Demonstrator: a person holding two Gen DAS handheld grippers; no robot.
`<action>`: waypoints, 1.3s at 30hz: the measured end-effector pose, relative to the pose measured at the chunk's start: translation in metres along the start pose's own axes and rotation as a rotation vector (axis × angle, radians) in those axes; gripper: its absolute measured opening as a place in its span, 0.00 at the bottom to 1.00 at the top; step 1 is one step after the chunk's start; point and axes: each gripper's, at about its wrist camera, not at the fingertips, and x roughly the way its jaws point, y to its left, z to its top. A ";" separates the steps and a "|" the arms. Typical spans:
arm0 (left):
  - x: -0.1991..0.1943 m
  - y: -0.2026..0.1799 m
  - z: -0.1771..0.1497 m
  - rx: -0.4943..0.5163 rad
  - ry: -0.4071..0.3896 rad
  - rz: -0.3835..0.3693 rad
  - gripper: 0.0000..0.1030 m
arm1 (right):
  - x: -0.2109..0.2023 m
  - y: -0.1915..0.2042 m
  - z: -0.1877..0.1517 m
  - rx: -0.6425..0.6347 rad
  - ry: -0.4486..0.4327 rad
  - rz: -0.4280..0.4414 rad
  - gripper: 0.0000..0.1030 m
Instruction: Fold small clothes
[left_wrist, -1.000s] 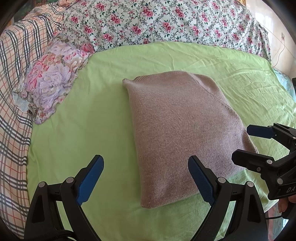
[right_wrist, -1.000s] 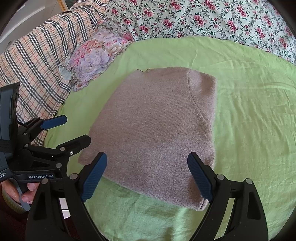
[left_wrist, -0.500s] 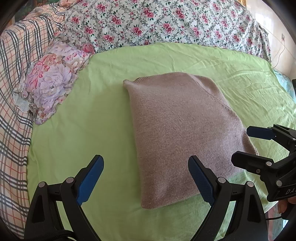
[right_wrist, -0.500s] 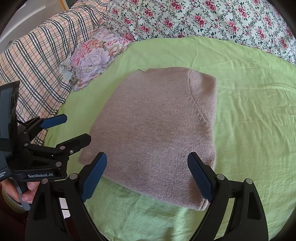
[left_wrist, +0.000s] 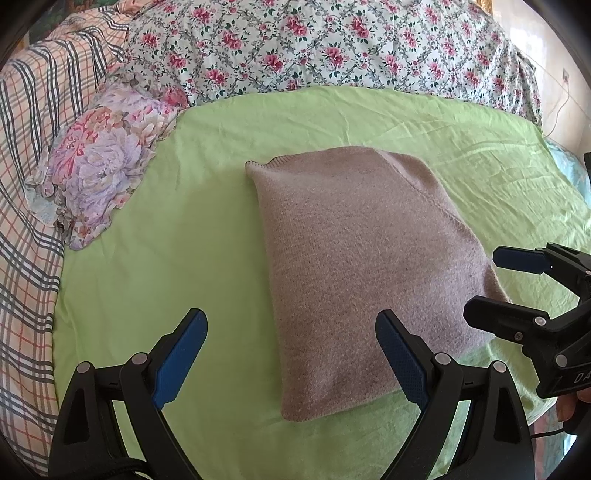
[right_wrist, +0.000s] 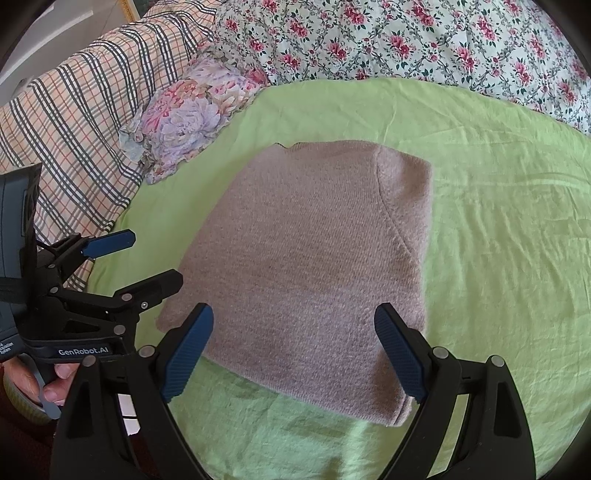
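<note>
Left wrist view: folded sweater (left_wrist: 365, 273) lies lengthwise away; both grippers' jaws wide, empty.

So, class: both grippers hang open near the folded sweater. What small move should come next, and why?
Probably bring the left gripper and right gripper down to the near edge of the sweater and pinch it for one more fold away from the person. Both are open and empty, above the cloth, and the sweater lies flat as a broad rectangle on the green sheet.
</note>
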 end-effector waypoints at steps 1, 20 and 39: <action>0.000 -0.001 0.001 0.002 0.000 -0.001 0.90 | 0.000 -0.001 0.002 -0.004 -0.002 0.000 0.86; 0.014 -0.004 0.010 0.002 0.022 -0.031 0.91 | 0.005 -0.026 0.011 -0.002 -0.015 -0.063 0.87; 0.032 0.002 0.035 -0.021 0.011 -0.003 0.91 | 0.017 -0.040 0.025 0.042 -0.007 -0.061 0.87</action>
